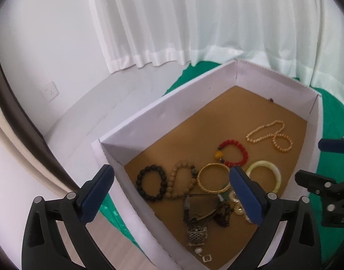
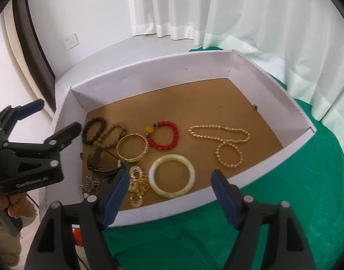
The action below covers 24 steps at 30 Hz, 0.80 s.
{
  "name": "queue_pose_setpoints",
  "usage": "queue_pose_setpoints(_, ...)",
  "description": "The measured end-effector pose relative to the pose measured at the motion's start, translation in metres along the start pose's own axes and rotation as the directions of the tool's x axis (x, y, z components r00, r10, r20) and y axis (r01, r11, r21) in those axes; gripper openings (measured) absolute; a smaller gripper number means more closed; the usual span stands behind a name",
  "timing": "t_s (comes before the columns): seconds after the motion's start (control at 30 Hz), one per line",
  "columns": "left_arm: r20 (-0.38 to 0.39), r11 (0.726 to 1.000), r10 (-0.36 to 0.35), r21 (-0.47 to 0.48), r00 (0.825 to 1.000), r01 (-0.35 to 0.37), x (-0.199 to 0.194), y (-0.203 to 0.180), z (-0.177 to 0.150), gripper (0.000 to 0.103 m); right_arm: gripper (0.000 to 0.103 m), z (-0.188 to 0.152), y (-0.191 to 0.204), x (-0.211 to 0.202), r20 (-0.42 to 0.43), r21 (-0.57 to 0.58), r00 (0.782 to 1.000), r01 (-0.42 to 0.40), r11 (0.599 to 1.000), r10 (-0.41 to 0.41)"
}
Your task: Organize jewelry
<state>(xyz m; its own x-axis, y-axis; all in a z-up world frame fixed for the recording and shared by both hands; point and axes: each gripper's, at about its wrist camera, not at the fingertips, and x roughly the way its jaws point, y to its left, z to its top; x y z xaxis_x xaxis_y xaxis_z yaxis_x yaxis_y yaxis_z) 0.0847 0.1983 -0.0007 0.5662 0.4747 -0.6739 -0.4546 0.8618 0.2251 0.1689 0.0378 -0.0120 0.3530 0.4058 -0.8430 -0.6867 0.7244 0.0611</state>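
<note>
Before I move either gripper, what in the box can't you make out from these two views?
- Gold earrings: in the left wrist view, the left gripper's finger covers most of them.
- Dark tangle beside the sunglasses: blurred in both views; the right gripper's finger covers part.
- Small dark speck by the far wall: too small to identify.
- Box's near corner: cut off by the left wrist view's bottom edge.

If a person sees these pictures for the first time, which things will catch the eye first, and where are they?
The eye falls first on the red bead bracelet near the middle of the white box, bright on the brown floor. Near the front wall lies the pale green bangle, and on the right side the long pearl necklace. Both open grippers, left and right, hover empty at the front.
</note>
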Motion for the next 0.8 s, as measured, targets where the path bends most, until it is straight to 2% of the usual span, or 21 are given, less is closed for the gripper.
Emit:
queue_pose_setpoints(0.17, -0.030, 0.998, -0.059, 0.002, 0.998, 0.059, -0.009, -0.006, 0.001, 0.102, 0.078, -0.003, -0.005, -0.007, 0.008, -0.007, 0.999, 0.037, 0.999, -0.037)
queue_pose_setpoints(0.4, -0.041, 0.998, -0.059, 0.011, 0.997, 0.060, -0.016, -0.015, -0.003, 0.102, 0.082, -0.006, -0.011, -0.019, 0.045, 0.005, 0.994, 0.096, 0.995, -0.097)
queue_pose_setpoints(0.6, -0.044, 0.990, -0.129, -0.058, 0.991, 0.126, -0.023, -0.007, -0.002, 0.102, 0.082, -0.004, -0.013, -0.026, 0.057, 0.011, 0.994, 0.096, 0.995, -0.096)
queue_pose_setpoints(0.8, -0.037, 0.991, -0.105, -0.093, 0.994, 0.101, -0.037, 0.001, 0.010, 0.103, 0.082, 0.002, -0.016, -0.035, 0.078, 0.047, 0.995, 0.060, 0.997, -0.064)
